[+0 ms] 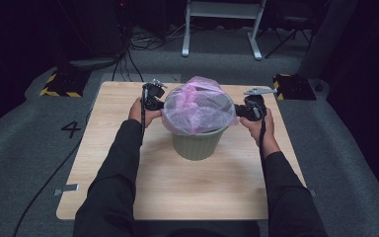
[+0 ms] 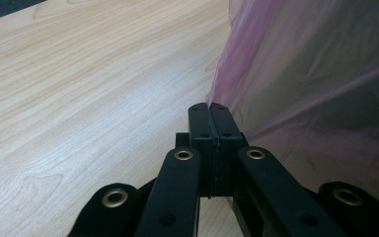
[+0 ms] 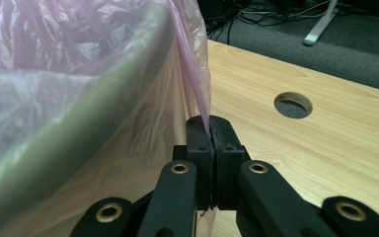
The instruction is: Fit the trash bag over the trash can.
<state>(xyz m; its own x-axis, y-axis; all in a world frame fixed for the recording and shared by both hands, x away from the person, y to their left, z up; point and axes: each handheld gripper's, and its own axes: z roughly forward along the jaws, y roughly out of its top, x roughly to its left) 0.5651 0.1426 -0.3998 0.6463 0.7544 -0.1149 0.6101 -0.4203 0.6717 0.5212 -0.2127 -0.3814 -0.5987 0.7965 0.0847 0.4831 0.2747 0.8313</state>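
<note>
Both grippers have hold of the pink plastic bag (image 1: 197, 106), one on each side of the green ribbed bin (image 1: 199, 144), and this is the delicate part. The film is thin and pulled taut from two pinch points, so a tug too hard or unevenly timed could tear it at the jaws, or slide the light bin across the wooden table (image 1: 128, 168) or tip it. If one side slips free, the bag would likely sag back over the bin mouth.

Left gripper (image 2: 210, 109): jaws pressed fully together, a thin fold of pink film clamped right at the tips, the sheet rising away above and to the right of them. It sits at the bin's left side, level with the rim.

Right gripper (image 3: 209, 123): jaws closed tight as well, a pleat of the bag nipped between the tips, just outside the bin's rim (image 3: 103, 89) on its right side. Beyond it, farther from the bin, a round cable hole (image 3: 293, 104) is cut in the tabletop.

The bag itself billows over the top of the bin, draped down past the rim, and the bin stands upright near the table's middle.
</note>
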